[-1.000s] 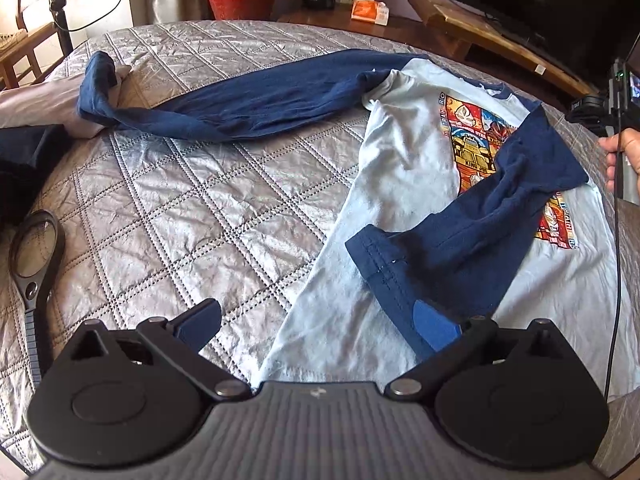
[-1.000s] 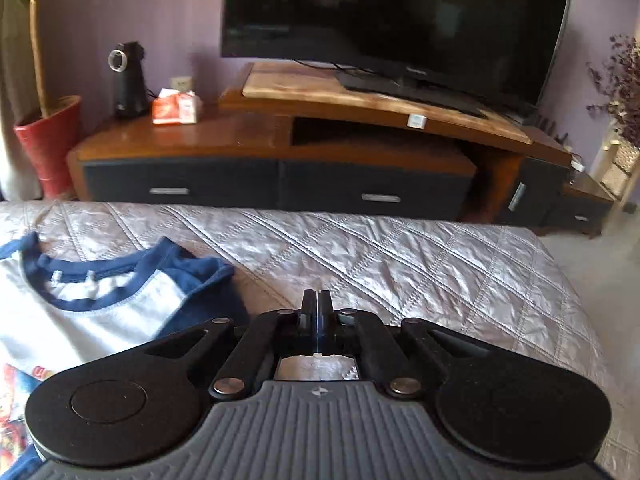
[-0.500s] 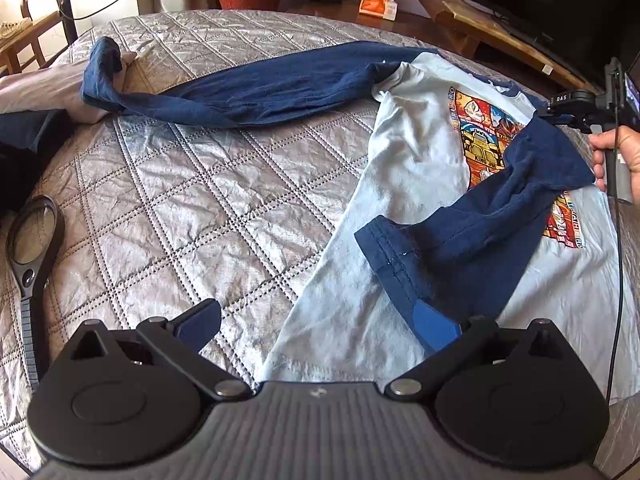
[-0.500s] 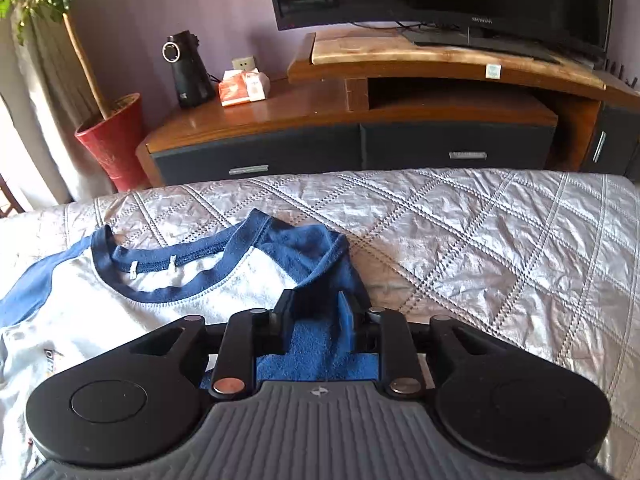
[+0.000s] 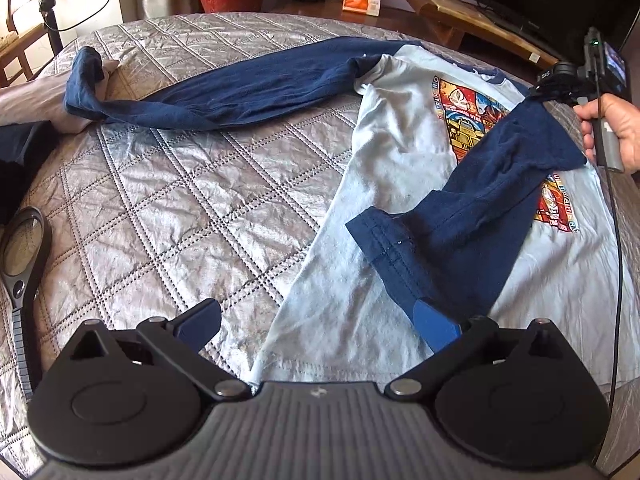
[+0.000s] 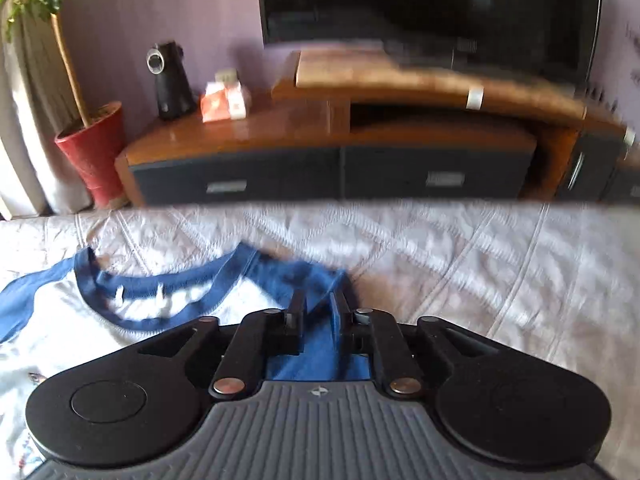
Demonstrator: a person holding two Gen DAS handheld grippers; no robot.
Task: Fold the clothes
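A light blue shirt (image 5: pixel 400 160) with navy sleeves and a cartoon print lies flat on the silver quilted bed (image 5: pixel 160 208). One navy sleeve (image 5: pixel 500 200) is folded across the chest, its cuff (image 5: pixel 384 248) close to my left gripper (image 5: pixel 316 322), which hovers open over the hem. The other sleeve (image 5: pixel 248 92) stretches out to the far left. My right gripper (image 6: pixel 318 312) is at the shoulder beside the navy collar (image 6: pixel 160 312), with blue shoulder fabric pinched between its fingers. In the left wrist view the right gripper (image 5: pixel 554 88) is at the shirt's far right shoulder.
A magnifying glass (image 5: pixel 22 248) lies at the bed's left edge, and pale and dark cloth (image 5: pixel 32 100) sits at far left. A hand (image 5: pixel 616 128) and cable (image 5: pixel 618 260) are on the right. Beyond the bed stand a TV cabinet (image 6: pixel 320 152) and a red pot (image 6: pixel 94 148).
My right gripper came down from above the bare quilt to the shirt's shoulder, opened, and narrowed on the blue fabric. My left gripper stayed open and backed off slightly.
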